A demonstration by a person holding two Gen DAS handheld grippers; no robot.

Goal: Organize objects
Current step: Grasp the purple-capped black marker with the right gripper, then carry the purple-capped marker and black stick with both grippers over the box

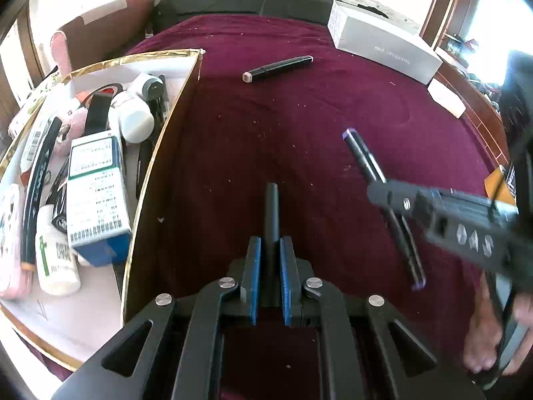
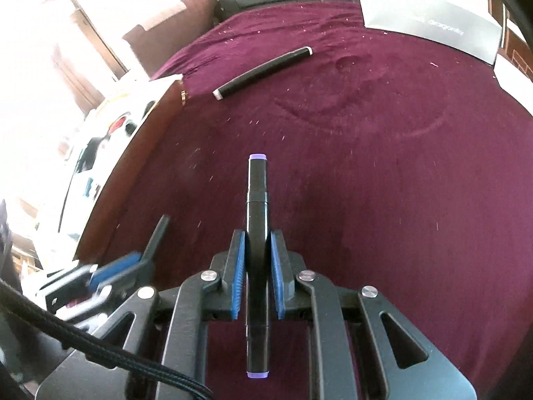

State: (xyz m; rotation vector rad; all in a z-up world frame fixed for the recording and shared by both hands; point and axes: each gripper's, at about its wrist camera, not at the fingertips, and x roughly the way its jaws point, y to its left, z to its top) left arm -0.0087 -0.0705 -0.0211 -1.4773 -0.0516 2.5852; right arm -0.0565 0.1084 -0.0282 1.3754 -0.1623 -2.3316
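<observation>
Maroon cloth [image 1: 299, 126] covered the worktop, speckled with pale crumbs, and a gold-rimmed box [image 1: 160, 153] sat at its left edge. That box serves as the landmark for everything else.

Inside the box lay a jumble already gathered: a blue-and-white carton [image 1: 96, 193], white bottles [image 1: 135, 120], a small white tube [image 1: 56, 260] and other items too crowded to name. By the look of it, much of the tidying was done.

Just right of the box wall, the left hand-held gripper [image 1: 270, 266] was pressed together on a dark stick [image 1: 272, 210] that rose between its blue pads; what the stick was could not be told. Further right of the box, well apart from it, the right hand-held gripper [image 2: 258, 266] pinched a purple-capped marker [image 2: 257, 233] at mid-length, one purple end pointing forward and the other back toward the handle. The marker was lifted clear of the cloth.

Beyond the box's far corner, a second marker [image 1: 278, 68] lay loose on the cloth, untouched. At the far right, well away from the box, a grey carton [image 1: 383, 43] and a small white block [image 1: 446, 96] also stood outside it.

Judged from this, both held pieces had yet to reach the box, and the loose marker remained to be collected; whether the grey carton belonged in it was unclear.
</observation>
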